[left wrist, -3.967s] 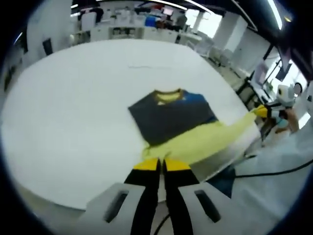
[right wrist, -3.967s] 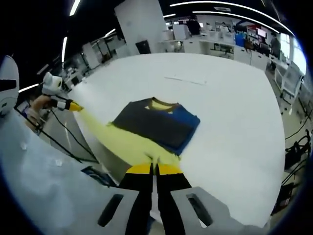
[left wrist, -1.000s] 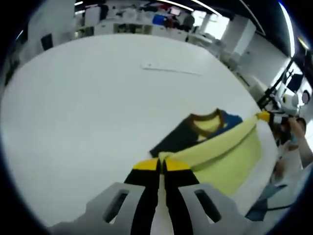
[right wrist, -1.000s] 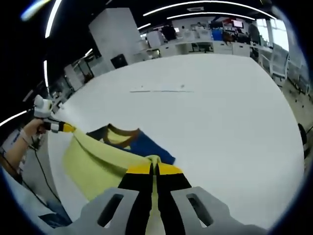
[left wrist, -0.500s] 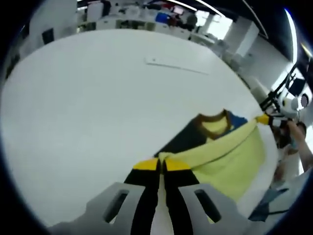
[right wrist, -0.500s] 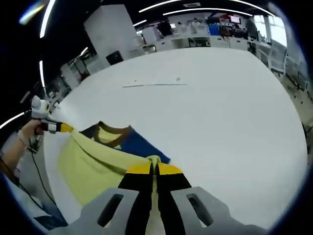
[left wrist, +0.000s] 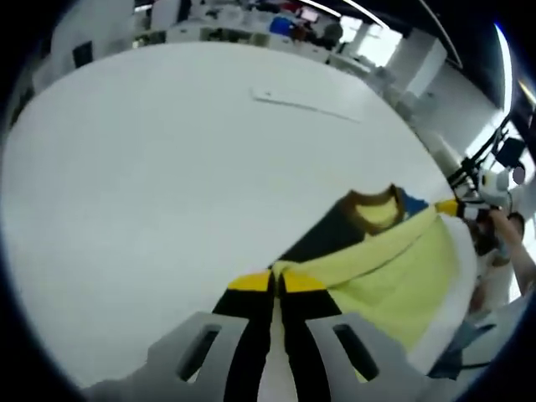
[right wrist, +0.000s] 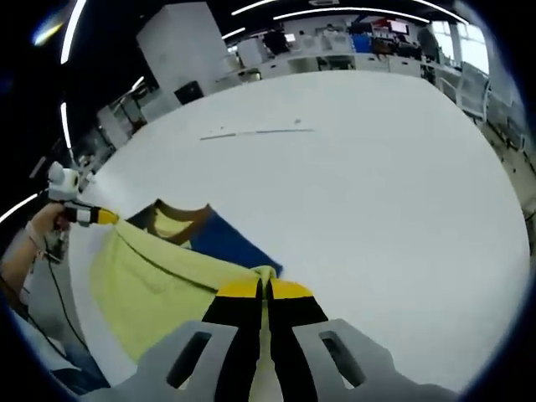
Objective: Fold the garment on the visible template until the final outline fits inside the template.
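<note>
A T-shirt lies on a white table, dark and blue on its front with a brown collar point(left wrist: 368, 201) and a pale yellow inside. Its yellow lower part point(left wrist: 394, 268) is lifted and stretched between both grippers. My left gripper point(left wrist: 277, 280) is shut on one hem corner; in the right gripper view it appears at the far left point(right wrist: 100, 216). My right gripper point(right wrist: 265, 289) is shut on the other hem corner point(right wrist: 265, 273); it appears in the left gripper view at the right point(left wrist: 448, 206). In the right gripper view the yellow fabric point(right wrist: 159, 276) covers most of the blue front point(right wrist: 226, 239).
The white table point(left wrist: 151, 151) stretches wide around the shirt, with a thin line marked on it point(left wrist: 306, 105) far beyond the collar. A person's hand point(right wrist: 38, 226) holds the left gripper. Desks and shelves point(right wrist: 335, 42) stand in the background.
Over the frames, both grippers have carried the yellow hem from the table's near edge up over the shirt toward the collar, so less of the dark front shows.
</note>
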`<action>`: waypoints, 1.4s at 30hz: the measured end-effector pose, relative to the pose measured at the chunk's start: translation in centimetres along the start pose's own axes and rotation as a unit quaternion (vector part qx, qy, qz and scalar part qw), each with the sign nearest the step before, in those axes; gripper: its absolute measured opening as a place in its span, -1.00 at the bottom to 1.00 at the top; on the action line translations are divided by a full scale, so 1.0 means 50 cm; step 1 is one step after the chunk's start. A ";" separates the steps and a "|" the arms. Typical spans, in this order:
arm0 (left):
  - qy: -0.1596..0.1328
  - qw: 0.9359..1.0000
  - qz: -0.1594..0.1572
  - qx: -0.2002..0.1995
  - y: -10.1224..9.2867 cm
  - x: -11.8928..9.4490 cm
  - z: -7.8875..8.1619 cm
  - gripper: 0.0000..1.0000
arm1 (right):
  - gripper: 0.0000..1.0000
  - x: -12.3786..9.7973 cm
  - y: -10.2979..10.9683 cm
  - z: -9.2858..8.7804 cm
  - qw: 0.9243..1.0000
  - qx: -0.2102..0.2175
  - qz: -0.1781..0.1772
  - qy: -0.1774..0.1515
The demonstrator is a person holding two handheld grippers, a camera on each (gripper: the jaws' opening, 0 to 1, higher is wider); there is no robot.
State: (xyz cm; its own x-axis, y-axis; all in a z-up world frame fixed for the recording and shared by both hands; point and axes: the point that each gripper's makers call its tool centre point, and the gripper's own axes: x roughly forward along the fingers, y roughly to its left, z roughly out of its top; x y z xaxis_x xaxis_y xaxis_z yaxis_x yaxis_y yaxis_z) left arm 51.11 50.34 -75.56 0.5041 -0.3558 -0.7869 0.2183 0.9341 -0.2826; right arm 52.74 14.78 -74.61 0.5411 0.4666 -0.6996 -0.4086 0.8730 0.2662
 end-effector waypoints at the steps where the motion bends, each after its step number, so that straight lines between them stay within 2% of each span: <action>1: -0.001 1.000 0.001 0.000 0.000 0.000 -0.001 -1.00 | -0.94 0.001 -0.001 -0.002 1.000 0.000 -0.001 0.001; 7: 0.000 1.000 0.002 -0.004 0.007 0.012 -0.008 -1.00 | -0.94 0.012 -0.010 -0.012 1.000 0.005 -0.003 0.003; 11: -0.004 1.000 0.007 0.024 0.003 0.017 -0.008 -1.00 | -0.94 0.015 -0.009 -0.015 1.000 0.002 -0.003 0.003; 18: -0.005 0.999 0.015 0.051 0.000 0.011 -0.009 -1.00 | -0.93 0.009 -0.008 -0.001 0.999 -0.029 -0.009 -0.014; 21: -0.008 0.997 0.021 0.071 -0.004 0.005 -0.005 -0.99 | -0.93 0.004 -0.004 0.009 0.999 -0.033 -0.009 -0.024; 31: -0.021 0.995 0.042 0.093 -0.020 -0.035 0.000 -0.89 | -0.85 -0.018 -0.005 0.024 0.997 -0.055 -0.020 -0.045; 35: -0.027 0.989 0.062 0.133 -0.016 -0.055 0.002 -0.65 | -0.82 -0.039 -0.005 0.035 0.995 -0.071 -0.026 -0.058; 37: -0.051 0.983 0.069 0.160 -0.019 -0.065 0.016 -0.48 | -0.76 -0.045 -0.005 0.038 0.994 -0.089 -0.027 -0.061; 38: -0.057 0.981 0.068 0.171 -0.024 -0.069 0.019 -0.44 | -0.75 -0.049 -0.005 0.039 0.992 -0.104 -0.028 -0.061; 40: -0.051 0.978 0.070 0.188 -0.029 -0.079 0.014 -0.45 | -0.74 -0.057 -0.009 0.037 0.989 -0.134 -0.033 -0.056; 41: -0.057 0.971 0.077 0.218 -0.028 -0.083 0.022 -0.46 | -0.74 -0.060 -0.011 0.035 0.986 -0.153 -0.037 -0.052; 42: -0.053 0.968 0.077 0.232 -0.030 -0.084 0.020 -0.46 | -0.73 -0.061 -0.012 0.034 0.984 -0.164 -0.040 -0.050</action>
State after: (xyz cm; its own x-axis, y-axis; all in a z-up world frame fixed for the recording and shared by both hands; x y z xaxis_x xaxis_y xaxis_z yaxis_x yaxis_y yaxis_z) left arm 49.50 50.39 -71.26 0.6382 -0.2380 -0.7322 0.4730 0.8716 0.1290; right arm 52.58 13.06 -71.53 0.6443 0.4249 -0.6359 -0.5688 0.8220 -0.0270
